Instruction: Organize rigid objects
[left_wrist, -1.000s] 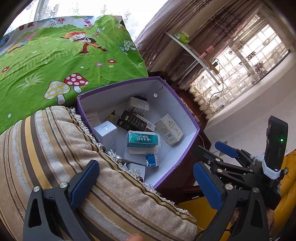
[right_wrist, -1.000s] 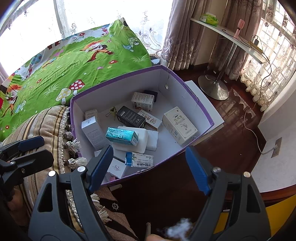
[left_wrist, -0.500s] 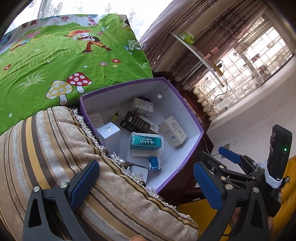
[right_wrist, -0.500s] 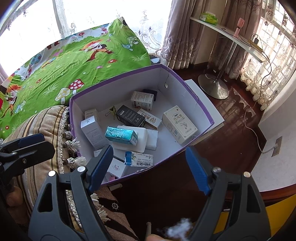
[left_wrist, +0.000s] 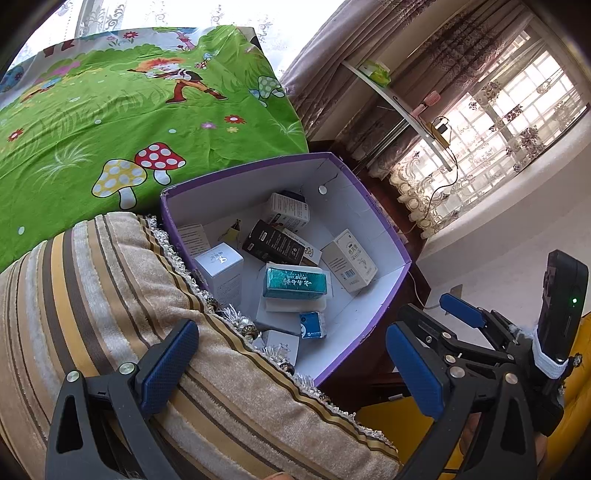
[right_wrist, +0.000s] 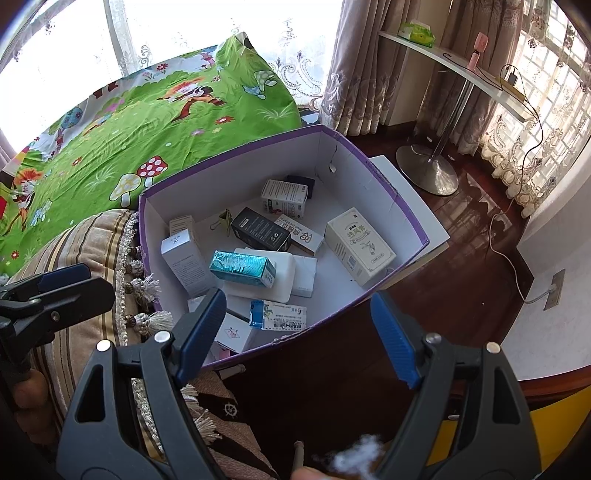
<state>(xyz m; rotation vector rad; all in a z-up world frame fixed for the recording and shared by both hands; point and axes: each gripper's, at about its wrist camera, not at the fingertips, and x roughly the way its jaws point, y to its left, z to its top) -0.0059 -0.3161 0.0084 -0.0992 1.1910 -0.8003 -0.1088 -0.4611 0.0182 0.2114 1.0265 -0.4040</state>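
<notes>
Bright windows with lace curtains (right_wrist: 532, 155) ring a room with a dark wooden floor (right_wrist: 461, 266), where a bed under a green cartoon sheet (left_wrist: 110, 122) meets a striped cushion (left_wrist: 110, 295). Ahead of both pairs of fingers sits a purple-edged cardboard box (right_wrist: 236, 177) with white inside walls, holding a jumble of small cartons.

The right gripper (right_wrist: 295, 332) hangs above the near wall of the box with its blue-padded fingers (right_wrist: 201, 336) spread wide and nothing between them. Just beyond its left finger lies a blue-and-white carton (right_wrist: 279, 314), and farther on a teal carton (right_wrist: 242, 267) rests on a flat white package (right_wrist: 284, 273). A black carton (right_wrist: 260, 234) lies past that, and a tall white carton (right_wrist: 360, 245) lies toward the right finger's side. A pale grey carton (right_wrist: 183, 260) stands against the left wall.

The left gripper (left_wrist: 291, 365) hovers over the cushion, fingers (left_wrist: 166, 365) likewise released and empty; the box lies ahead between them, with the teal carton (left_wrist: 295, 282) near its middle. The right gripper (left_wrist: 461, 332) shows beside the left one's right finger.
</notes>
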